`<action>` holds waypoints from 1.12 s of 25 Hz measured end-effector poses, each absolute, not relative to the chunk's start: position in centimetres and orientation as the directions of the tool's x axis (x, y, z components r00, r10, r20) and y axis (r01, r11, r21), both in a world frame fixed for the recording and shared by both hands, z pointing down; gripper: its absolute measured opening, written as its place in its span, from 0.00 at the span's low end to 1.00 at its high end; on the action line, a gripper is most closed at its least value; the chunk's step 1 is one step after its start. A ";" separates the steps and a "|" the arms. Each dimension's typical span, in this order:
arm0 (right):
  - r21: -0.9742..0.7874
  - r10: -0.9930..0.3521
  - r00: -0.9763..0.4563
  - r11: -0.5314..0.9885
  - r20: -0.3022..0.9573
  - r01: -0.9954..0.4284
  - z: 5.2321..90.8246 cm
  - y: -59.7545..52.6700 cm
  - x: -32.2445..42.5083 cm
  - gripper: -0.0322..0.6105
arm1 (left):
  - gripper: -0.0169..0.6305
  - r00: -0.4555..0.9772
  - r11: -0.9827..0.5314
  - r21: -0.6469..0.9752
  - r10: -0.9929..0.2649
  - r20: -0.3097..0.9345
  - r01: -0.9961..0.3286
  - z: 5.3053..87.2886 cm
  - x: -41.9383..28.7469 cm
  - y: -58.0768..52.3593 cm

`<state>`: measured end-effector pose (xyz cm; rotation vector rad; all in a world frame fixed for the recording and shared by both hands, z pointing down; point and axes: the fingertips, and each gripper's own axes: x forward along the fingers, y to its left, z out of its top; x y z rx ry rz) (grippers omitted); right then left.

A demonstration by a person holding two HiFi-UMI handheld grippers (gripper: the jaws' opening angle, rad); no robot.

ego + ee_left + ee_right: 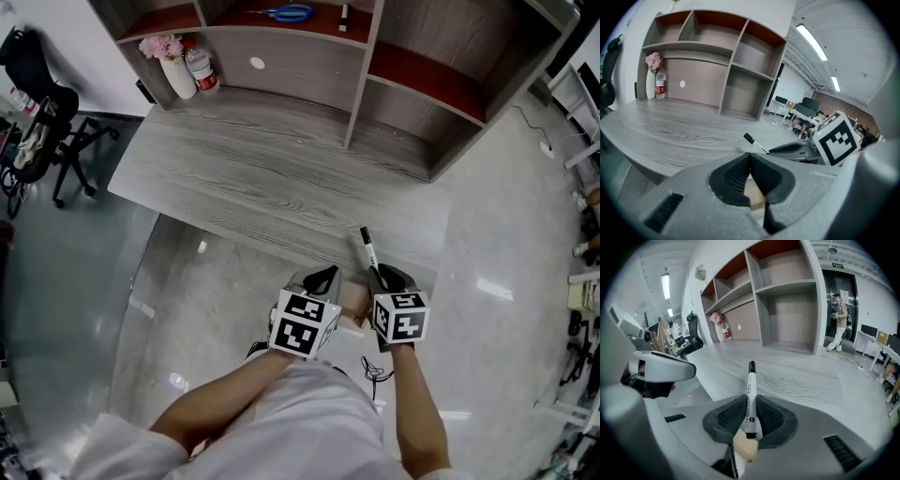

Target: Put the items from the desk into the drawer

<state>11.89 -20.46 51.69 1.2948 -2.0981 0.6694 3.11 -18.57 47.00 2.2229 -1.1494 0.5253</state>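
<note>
My right gripper (382, 277) is shut on a white marker with a black cap (368, 248). The marker sticks out forward over the front edge of the grey desk (272, 178). In the right gripper view the marker (750, 390) lies clamped between the dark pads (771, 417), cap pointing away. My left gripper (324, 281) hangs close beside it, jaws shut with nothing between them (750, 157). A light wooden part (354, 304), seemingly the drawer's edge, shows between and below both grippers. The left gripper view also catches the marker (755, 143) and the right gripper (787, 149).
A shelf unit (412, 84) stands at the back of the desk. Blue scissors (291, 13) and a small dark item (344, 17) lie on its shelf. A white vase with pink flowers (174, 67) and a bottle (201, 70) stand at the back left. An office chair (42, 122) is at the far left.
</note>
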 end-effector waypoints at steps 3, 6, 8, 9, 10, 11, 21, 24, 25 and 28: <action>-0.122 -0.620 -0.378 0.415 0.687 -0.902 51.5 -19.4 11.5 0.14 | 0.03 0.538 -0.447 0.308 -0.611 0.581 -0.840 47.3 2.8 -17.7; -0.130 -0.619 -0.394 0.426 0.679 -0.895 51.3 -18.3 11.1 0.14 | 0.03 0.523 -0.426 0.308 -0.622 0.583 -0.850 47.4 2.3 -16.9; -0.137 -0.618 -0.404 0.433 0.674 -0.891 51.2 -17.7 10.8 0.14 | 0.03 0.514 -0.417 0.306 -0.628 0.584 -0.856 47.6 2.1 -16.4; -0.140 -0.618 -0.409 0.436 0.671 -0.889 51.2 -17.4 10.7 0.14 | 0.03 0.511 -0.414 0.304 -0.630 0.585 -0.858 47.6 2.1 -16.1; -0.143 -0.617 -0.414 0.439 0.669 -0.887 51.2 -17.0 10.6 0.14 | 0.03 0.508 -0.412 0.303 -0.632 0.585 -0.860 47.6 2.0 -15.9; -0.145 -0.616 -0.418 0.443 0.667 -0.885 51.2 -16.7 10.5 0.14 | 0.03 0.506 -0.410 0.300 -0.633 0.586 -0.861 47.6 2.0 -15.6; -0.159 -0.609 -0.447 0.467 0.655 -0.870 51.5 -12.9 9.5 0.14 | 0.03 0.478 -0.389 0.280 -0.657 0.583 -0.877 47.8 1.2 -12.6; -0.164 -0.607 -0.453 0.471 0.653 -0.867 51.4 -11.7 9.3 0.14 | 0.03 0.468 -0.381 0.274 -0.663 0.584 -0.883 47.8 0.9 -11.7; -0.165 -0.606 -0.456 0.473 0.651 -0.865 51.3 -11.3 9.2 0.14 | 0.03 0.464 -0.379 0.272 -0.665 0.584 -0.885 47.8 0.8 -11.4; -0.168 -0.602 -0.463 0.481 0.651 -0.861 51.4 -10.1 8.8 0.14 | 0.03 0.455 -0.369 0.268 -0.670 0.587 -0.890 48.1 0.4 -10.4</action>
